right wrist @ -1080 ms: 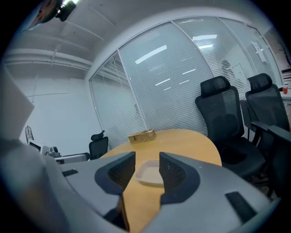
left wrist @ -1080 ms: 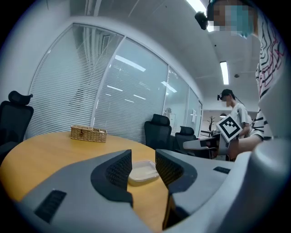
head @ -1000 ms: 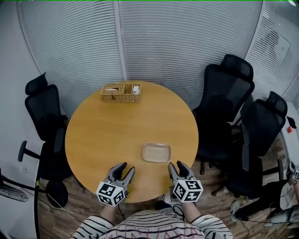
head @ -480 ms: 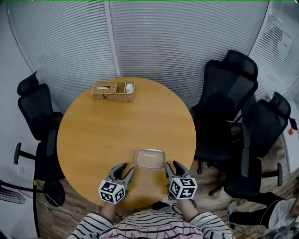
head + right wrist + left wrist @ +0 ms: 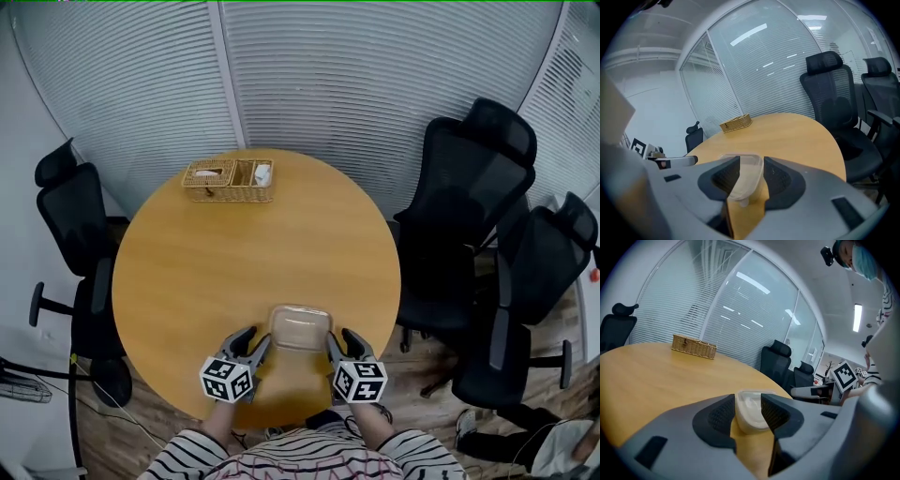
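**Item 1. Left tongs (image 5: 255,339).** Held low over the near edge of the desk, marker cube uppermost, with a striped sleeve behind it. They point forward and a little inward. The jaws stand apart. In the left gripper view a near corner of the tray sits in the gap, and no clamping shows.

**Item 2. Right tongs (image 5: 333,337).** They mirror the left, angled inward from the other side. The jaws stand apart, and the right gripper view shows the tray's rim between them. Whether the pads touch it cannot be told.

**Item 3. Clear, shallow, rectangular plastic tray (image 5: 300,327).** It lies on the desk close to the near edge, flanked by both sets of tongs. It appears to be empty.

**Step, as judged.** The approach looks complete and the two-sided grip is not yet taken. The next move calls for both jaws to close evenly and lightly on opposite rims, since thin plastic is likely to flex, followed by a level lift.

**Item 4. Round, yellow-brown wooden desk (image 5: 234,253).** It carries the tray and the basket.

**Item 5. Rectangular woven wicker basket (image 5: 231,180).** It sits at the far edge of the desk, well apart from the tray, and is divided into compartments.

**Item 6. Black office chairs (image 5: 478,178).** They stand around the desk, at right and at left.

**Item 7. Glass wall with white blinds (image 5: 375,75).** It runs behind everything else.
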### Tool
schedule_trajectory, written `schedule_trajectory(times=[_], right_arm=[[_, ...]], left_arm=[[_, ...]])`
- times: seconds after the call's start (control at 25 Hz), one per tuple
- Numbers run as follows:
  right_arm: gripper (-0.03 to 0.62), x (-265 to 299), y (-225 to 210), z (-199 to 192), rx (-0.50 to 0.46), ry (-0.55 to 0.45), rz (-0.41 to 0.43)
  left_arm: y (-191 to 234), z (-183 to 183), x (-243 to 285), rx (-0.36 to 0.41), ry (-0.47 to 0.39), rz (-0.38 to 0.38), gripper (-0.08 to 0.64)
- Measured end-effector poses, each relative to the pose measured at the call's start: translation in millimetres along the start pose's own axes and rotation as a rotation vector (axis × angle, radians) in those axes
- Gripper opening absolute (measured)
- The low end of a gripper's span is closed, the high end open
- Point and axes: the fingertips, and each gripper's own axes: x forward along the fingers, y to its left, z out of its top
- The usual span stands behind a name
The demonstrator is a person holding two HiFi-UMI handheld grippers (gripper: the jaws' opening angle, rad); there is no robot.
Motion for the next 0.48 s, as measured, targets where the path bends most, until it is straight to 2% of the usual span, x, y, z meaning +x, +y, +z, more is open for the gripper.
schedule_trajectory(times=[0.16,0.48], right_arm=[[0.167,15,-5,-6,0.000,0.028,0.009],[0.164,32,-8,-15,-0.003,0.045,0.009]], left_arm=[[3,-8,17,-0.043,0.038,0.001,0.170],[10,-17,36,-0.057,0.074,0.006,0.183]])
